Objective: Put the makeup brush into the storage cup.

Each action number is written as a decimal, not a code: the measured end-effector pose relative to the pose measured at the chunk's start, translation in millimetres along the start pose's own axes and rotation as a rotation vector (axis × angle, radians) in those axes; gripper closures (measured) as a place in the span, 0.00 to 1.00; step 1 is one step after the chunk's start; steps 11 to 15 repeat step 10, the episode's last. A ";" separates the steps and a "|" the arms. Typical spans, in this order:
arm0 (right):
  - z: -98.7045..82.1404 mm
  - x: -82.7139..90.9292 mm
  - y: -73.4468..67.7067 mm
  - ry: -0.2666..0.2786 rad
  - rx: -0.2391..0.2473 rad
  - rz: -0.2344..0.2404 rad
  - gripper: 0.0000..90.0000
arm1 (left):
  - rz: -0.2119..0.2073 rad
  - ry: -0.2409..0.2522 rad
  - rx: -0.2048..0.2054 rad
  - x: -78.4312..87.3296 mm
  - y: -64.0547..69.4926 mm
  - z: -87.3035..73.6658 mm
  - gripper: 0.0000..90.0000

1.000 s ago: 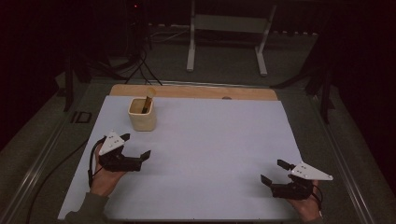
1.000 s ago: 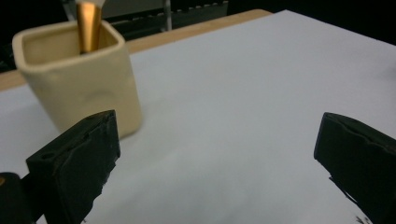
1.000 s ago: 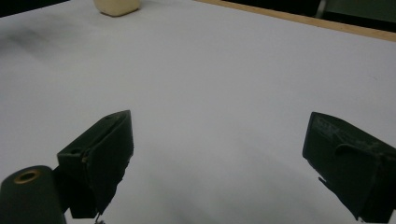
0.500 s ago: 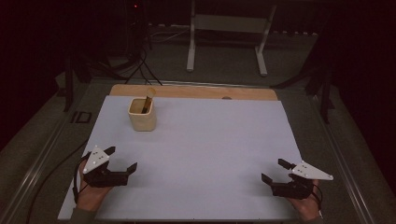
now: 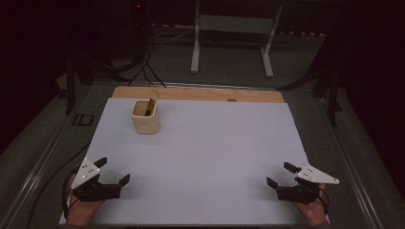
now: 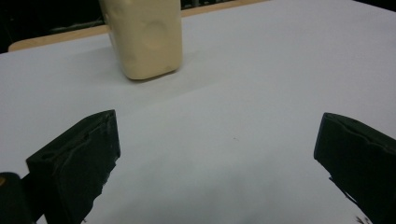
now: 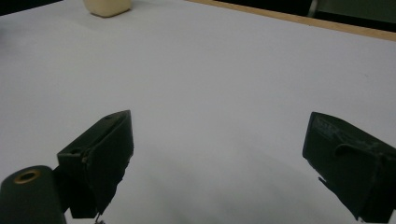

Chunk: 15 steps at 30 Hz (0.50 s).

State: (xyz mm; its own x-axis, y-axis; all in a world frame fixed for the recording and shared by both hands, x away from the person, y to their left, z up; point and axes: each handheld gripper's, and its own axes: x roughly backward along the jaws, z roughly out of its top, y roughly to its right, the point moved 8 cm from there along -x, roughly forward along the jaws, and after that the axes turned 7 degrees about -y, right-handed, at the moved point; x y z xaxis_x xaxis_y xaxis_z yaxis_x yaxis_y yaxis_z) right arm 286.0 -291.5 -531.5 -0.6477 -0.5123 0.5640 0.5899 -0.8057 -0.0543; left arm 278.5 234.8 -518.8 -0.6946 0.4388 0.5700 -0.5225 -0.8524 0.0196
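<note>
Cream cup (image 5: 145, 117) holds wooden stick (image 5: 151, 101); left claw (image 5: 112, 171), right claw (image 5: 279, 174) both wide, empty.

A wooden desk (image 5: 200, 93) carries a wide white sheet (image 5: 215, 152); on the sheet stands a cream cup (image 5: 145, 117).

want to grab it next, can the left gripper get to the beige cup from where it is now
Probably yes. The left gripper sits open near the table's near left corner, and the beige cup stands farther back on the same side. Only bare white surface lies between them.
</note>
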 end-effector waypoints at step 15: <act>-0.6 -1.4 1.0 -0.007 0.001 -0.013 0.10 | -0.007 -0.009 -0.001 -3.9 1.0 -2.8 0.02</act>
